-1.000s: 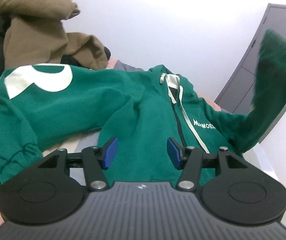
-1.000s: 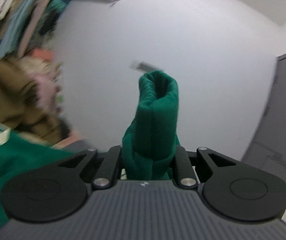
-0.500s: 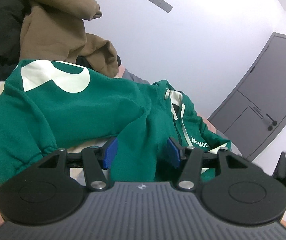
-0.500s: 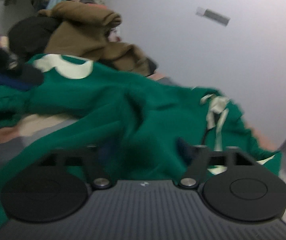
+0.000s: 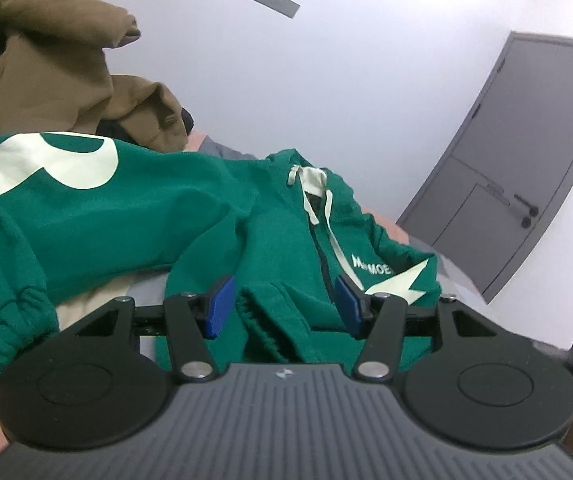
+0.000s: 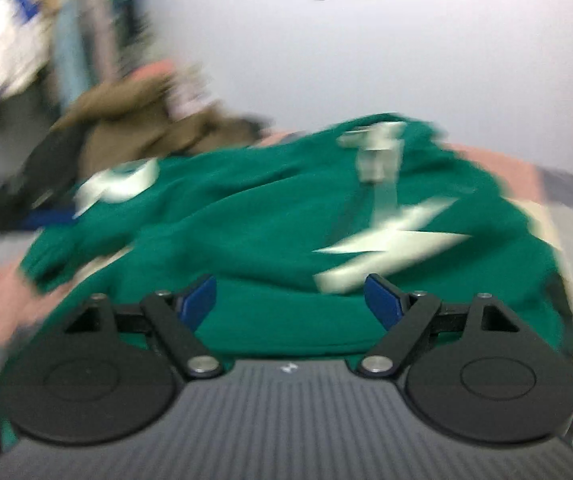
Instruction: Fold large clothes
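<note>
Right wrist | green hoodie (image 6: 270,216) below spread fingers (image 6: 200,300), ungripped

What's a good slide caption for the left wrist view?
Left gripper open over a green zip hoodie spread on the bed, brown garment heaped behind, grey door at right.

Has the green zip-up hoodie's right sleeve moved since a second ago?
Yes. The right gripper, jaws just opened, has let it go; the green zip-up hoodie's sleeve dropped from beside the grey door onto the hoodie's front.
</note>
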{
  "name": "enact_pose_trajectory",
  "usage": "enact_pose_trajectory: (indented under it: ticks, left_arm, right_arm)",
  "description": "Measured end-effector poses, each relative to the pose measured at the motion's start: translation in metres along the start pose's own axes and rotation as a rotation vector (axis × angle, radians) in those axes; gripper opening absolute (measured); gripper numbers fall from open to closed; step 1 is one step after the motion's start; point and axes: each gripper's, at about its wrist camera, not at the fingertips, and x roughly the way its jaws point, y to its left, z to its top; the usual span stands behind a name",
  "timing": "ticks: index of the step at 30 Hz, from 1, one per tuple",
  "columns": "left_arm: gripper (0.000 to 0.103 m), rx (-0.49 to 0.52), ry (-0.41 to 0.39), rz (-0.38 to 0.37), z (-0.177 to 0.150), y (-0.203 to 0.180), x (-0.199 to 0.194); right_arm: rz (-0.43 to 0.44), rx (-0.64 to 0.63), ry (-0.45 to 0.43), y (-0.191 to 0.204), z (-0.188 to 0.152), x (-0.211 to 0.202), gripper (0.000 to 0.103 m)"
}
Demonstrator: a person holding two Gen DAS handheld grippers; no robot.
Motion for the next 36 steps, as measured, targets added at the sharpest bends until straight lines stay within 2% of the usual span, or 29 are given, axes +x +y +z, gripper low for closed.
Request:
enact_pose_trajectory:
  ticks: [6, 8, 9, 10, 12, 14, 16, 17, 18, 20, 25, 27, 32, 36]
  left_arm:
    - [0.06, -0.024, 0.039, 0.015, -0.005, -0.003, 0.027]
    - [0.06, -0.004, 0.042, 0.02, -0.007, -0.006, 0.035]
    - [0.06, 0.01, 0.042, 0.023, -0.008, -0.007, 0.039]
    - [0.06, 0.02, 0.043, 0.024, -0.009, -0.008, 0.042]
    - [0.06, 0.029, 0.047, 0.019, -0.011, -0.01, 0.05]
    - [0.06, 0.032, 0.056, 0.008, -0.012, -0.011, 0.059]
    - [0.06, 0.048, 0.056, 0.014, -0.014, -0.014, 0.066]
    - [0.061, 0.065, 0.052, 0.019, -0.015, -0.016, 0.069]
    - [0.061, 0.078, 0.05, 0.021, -0.016, -0.018, 0.071]
    - [0.061, 0.091, 0.048, 0.017, -0.017, -0.021, 0.074]
    - [0.061, 0.126, 0.042, 0.012, -0.02, -0.027, 0.082]
    - [0.061, 0.13, 0.049, 0.005, -0.022, -0.028, 0.085]
    - [0.061, 0.163, 0.087, 0.017, -0.029, -0.033, 0.099]
    - [0.061, 0.17, 0.089, 0.014, -0.032, -0.035, 0.1]
  right_arm:
    - [-0.236, 0.532, -0.05, -0.124, -0.023, 0.024, 0.083]
    - [-0.245, 0.645, -0.067, -0.152, -0.035, 0.035, 0.081]
    - [-0.234, 0.673, -0.075, -0.163, -0.038, 0.042, 0.073]
    - [-0.222, 0.692, -0.08, -0.172, -0.039, 0.049, 0.07]
    - [-0.192, 0.713, -0.082, -0.184, -0.036, 0.065, 0.061]
    - [-0.16, 0.697, -0.091, -0.187, -0.028, 0.077, 0.058]
    - [-0.143, 0.674, -0.08, -0.19, -0.015, 0.092, 0.044]
    - [-0.153, 0.658, -0.075, -0.19, -0.008, 0.096, 0.03]
    - [-0.176, 0.634, -0.09, -0.19, -0.001, 0.099, 0.021]
    - [-0.213, 0.617, -0.163, -0.196, 0.009, 0.093, 0.015]
    - [-0.287, 0.725, -0.303, -0.231, 0.005, 0.075, 0.011]
    - [-0.287, 0.771, -0.319, -0.241, -0.007, 0.075, 0.01]
    - [-0.351, 0.722, -0.252, -0.236, -0.023, 0.094, 0.008]
    - [-0.361, 0.685, -0.214, -0.227, -0.016, 0.083, 0.016]
